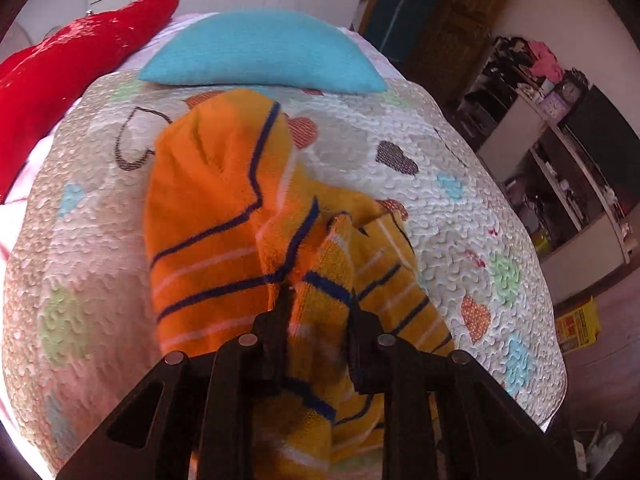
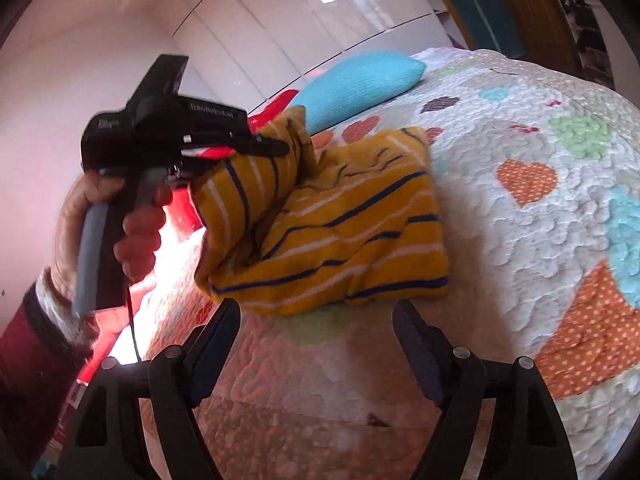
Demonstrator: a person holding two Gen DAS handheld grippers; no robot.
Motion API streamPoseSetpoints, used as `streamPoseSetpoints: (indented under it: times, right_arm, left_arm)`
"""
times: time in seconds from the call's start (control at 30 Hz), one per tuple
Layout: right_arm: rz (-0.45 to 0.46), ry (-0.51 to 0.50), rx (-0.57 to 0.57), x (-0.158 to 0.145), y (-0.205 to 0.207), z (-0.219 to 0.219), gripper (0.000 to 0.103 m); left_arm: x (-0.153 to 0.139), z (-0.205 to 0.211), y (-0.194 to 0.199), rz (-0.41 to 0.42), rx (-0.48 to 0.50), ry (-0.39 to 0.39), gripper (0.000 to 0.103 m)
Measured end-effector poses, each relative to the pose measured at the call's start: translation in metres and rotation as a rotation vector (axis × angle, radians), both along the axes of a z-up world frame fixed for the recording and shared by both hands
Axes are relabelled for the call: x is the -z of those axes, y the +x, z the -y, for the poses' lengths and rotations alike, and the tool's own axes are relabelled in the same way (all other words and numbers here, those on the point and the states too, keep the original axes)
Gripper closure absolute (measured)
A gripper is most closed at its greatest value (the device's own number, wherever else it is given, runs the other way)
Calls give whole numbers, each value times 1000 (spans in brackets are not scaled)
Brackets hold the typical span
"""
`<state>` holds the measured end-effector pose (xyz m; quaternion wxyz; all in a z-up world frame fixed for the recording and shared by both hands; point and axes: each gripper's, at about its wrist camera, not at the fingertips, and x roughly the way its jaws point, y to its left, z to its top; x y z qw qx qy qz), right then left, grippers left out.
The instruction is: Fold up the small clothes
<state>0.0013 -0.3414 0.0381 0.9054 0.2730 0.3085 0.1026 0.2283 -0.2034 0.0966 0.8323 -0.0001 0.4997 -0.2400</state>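
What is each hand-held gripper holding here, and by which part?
The left hand-held gripper is clamped on a bunched edge of the yellow striped garment, lifting that part off the quilt. The right hand-held gripper is open and holds nothing.

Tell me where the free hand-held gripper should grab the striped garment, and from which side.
Grip the striped garment at its near hem, coming in low from the camera side with the right hand-held gripper. That edge lies flat on the quilt, facing the open jaws; the left hand-held gripper already pinches the raised far-left part.
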Motion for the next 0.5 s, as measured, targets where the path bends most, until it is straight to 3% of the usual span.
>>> streamPoseSetpoints:
  times: [0.07, 0.17, 0.23, 0.33, 0.5]
  right_arm:
    - [-5, 59, 58, 1, -2, 26, 20]
    - [-13, 107, 135, 2, -4, 55, 20]
    - [-20, 109, 169, 3, -4, 65, 19]
    - [-44, 137, 175, 9, -2, 72, 19]
    - [-14, 114, 137, 4, -3, 63, 19]
  left_arm:
    - [20, 27, -1, -36, 29, -1, 80]
    - [33, 45, -6, -73, 43, -63, 81]
    - [29, 46, -7, -79, 33, -101, 71]
    - [15, 36, -13, -127, 56, -227, 56]
    - [-15, 6, -49, -57, 78, -241, 39]
